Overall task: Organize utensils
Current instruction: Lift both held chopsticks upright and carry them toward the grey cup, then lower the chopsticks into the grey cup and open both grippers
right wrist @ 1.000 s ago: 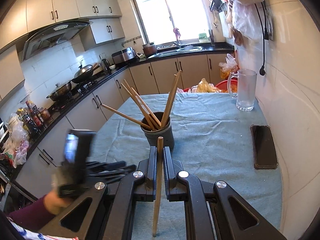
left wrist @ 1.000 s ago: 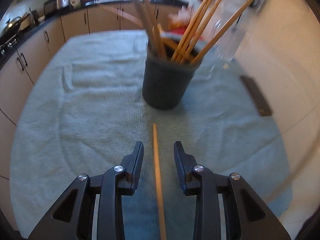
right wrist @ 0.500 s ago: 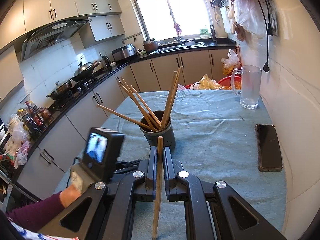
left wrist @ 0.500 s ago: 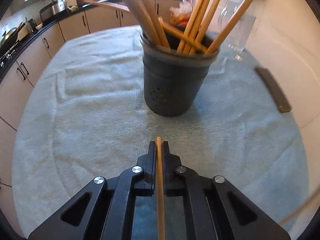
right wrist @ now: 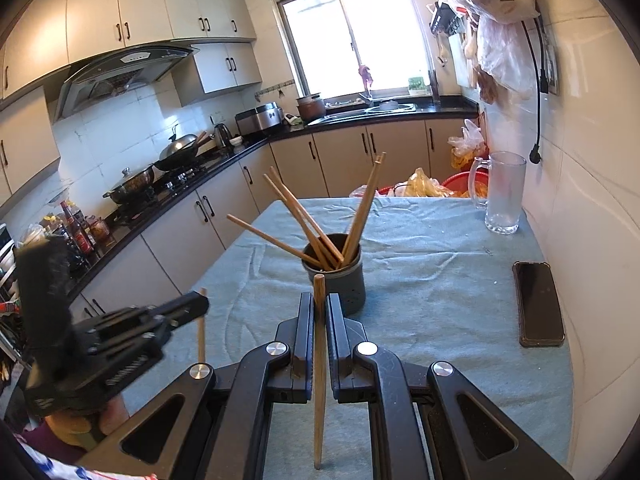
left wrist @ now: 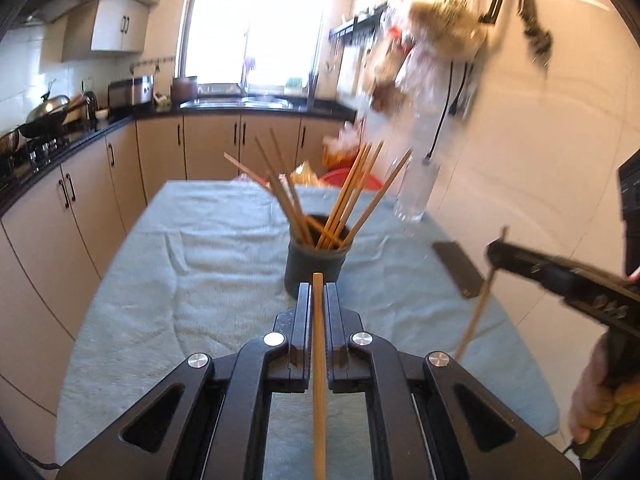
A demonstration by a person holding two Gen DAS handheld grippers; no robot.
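Both chopsticks [left wrist: 318,360] between closed fingers [left wrist: 303,320].

A wooden chopstick [left wrist: 319,360] is clamped in the left hand-held gripper [left wrist: 318,292], another [right wrist: 319,364] in the right hand-held gripper [right wrist: 319,300]. Ahead, a dark holder [right wrist: 338,276] filled with splayed chopsticks [right wrist: 304,220] is seen upright.

holder [right wrist: 335,280] mid-counter [right wrist: 440,292], chopsticks [right wrist: 304,220] in it | phone [right wrist: 538,304] right of holder, by wall | mug [right wrist: 502,192] behind phone, far-right corner
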